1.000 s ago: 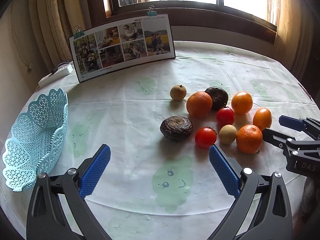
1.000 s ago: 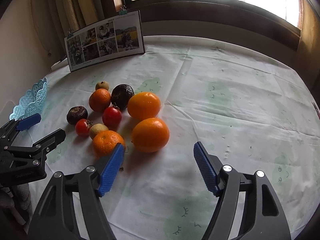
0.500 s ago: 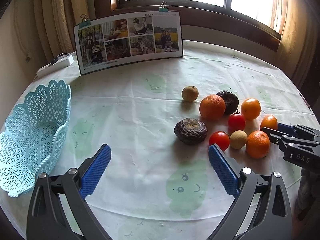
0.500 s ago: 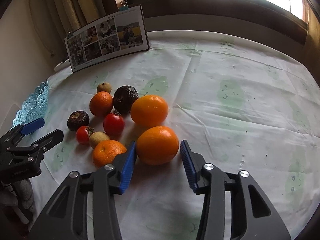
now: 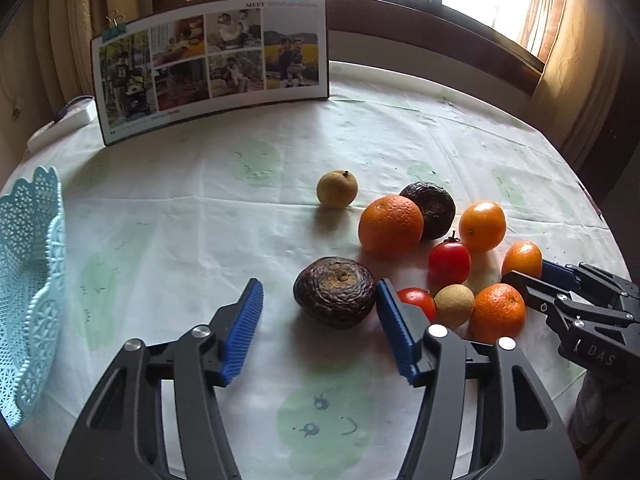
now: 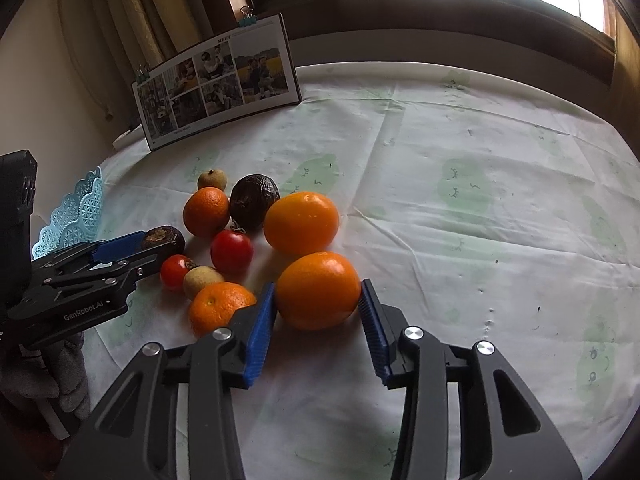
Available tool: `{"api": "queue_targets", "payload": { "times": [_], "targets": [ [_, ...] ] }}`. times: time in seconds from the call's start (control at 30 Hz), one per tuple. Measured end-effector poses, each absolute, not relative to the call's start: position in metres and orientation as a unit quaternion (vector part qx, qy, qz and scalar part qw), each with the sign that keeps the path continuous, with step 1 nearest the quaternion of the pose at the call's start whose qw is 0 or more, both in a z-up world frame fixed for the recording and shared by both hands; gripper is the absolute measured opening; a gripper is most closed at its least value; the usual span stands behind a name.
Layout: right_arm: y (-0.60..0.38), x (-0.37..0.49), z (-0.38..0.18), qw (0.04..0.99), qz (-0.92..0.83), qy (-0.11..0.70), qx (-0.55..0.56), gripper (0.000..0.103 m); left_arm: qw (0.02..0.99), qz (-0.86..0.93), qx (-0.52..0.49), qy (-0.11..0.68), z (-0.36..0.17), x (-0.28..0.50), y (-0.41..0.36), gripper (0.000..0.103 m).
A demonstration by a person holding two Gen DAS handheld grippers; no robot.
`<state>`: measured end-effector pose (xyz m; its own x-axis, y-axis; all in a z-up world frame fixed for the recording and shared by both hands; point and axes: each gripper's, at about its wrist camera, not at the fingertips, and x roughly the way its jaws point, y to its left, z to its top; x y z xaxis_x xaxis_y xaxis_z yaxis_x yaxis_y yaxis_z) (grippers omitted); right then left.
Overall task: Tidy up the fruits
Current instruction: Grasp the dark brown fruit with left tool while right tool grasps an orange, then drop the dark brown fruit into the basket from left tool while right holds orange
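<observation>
Fruits: a loose cluster on the white tablecloth point(image 5: 360, 140), toward the right of the left wrist view; none yet in the pale blue lattice basket point(image 5: 28, 300), which stands well apart at the table's left edge and is presumably the destination. Item one, a dark wrinkled fruit point(image 5: 335, 291), lies nearest the basket side of the cluster; the left gripper point(image 5: 320, 332) straddles it with jaws wide, the right pad just beside the skin, the left pad clearly apart, so no grasp as yet. Item two, a smooth orange point(image 6: 318, 290), lies at the near right of the cluster; the right gripper point(image 6: 318, 328) has both pads pressed against its flanks, jaws narrowed to the fruit's width, seemingly a grasp before lifting, the orange resting on the cloth. Remaining stock: a second smooth orange point(image 6: 302, 222), two rough-skinned mandarins point(image 6: 220, 308), two red tomatoes point(image 6: 232, 251), two small tan fruits point(image 6: 202, 280), another dark wrinkled fruit point(image 6: 254, 202). Each gripper takes the outer fruit on its own side, likely so neither crosses the other. Backdrop: a clipped photo board point(image 5: 212, 64) leaning upright below the window.
</observation>
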<state>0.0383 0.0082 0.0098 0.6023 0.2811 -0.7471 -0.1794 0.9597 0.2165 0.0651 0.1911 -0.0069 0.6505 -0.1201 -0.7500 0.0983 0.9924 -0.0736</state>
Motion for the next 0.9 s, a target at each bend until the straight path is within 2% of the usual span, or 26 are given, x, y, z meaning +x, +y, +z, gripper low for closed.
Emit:
{"api": "queue_targets", "payload": {
  "times": [0.03, 0.17, 0.5, 0.9],
  "targets": [
    [0.008, 0.038, 0.010, 0.893, 0.129, 0.427, 0.059, 0.042, 0.908, -0.062, -0.017, 0.415, -0.007, 0.067, 0.191, 0.056],
    [0.008, 0.037, 0.011, 0.895, 0.127, 0.423, 0.058, 0.042, 0.907, -0.074, -0.024, 0.413, -0.008, 0.067, 0.191, 0.042],
    [0.005, 0.035, 0.016, 0.900, 0.120, 0.414, 0.061, 0.042, 0.916, -0.052, -0.026, 0.397, 0.000, 0.056, 0.197, 0.042],
    [0.002, 0.031, 0.023, 0.905, 0.111, 0.405, 0.065, 0.042, 0.942, 0.016, -0.018, 0.334, 0.033, 0.025, 0.226, 0.042]
  ]
}}
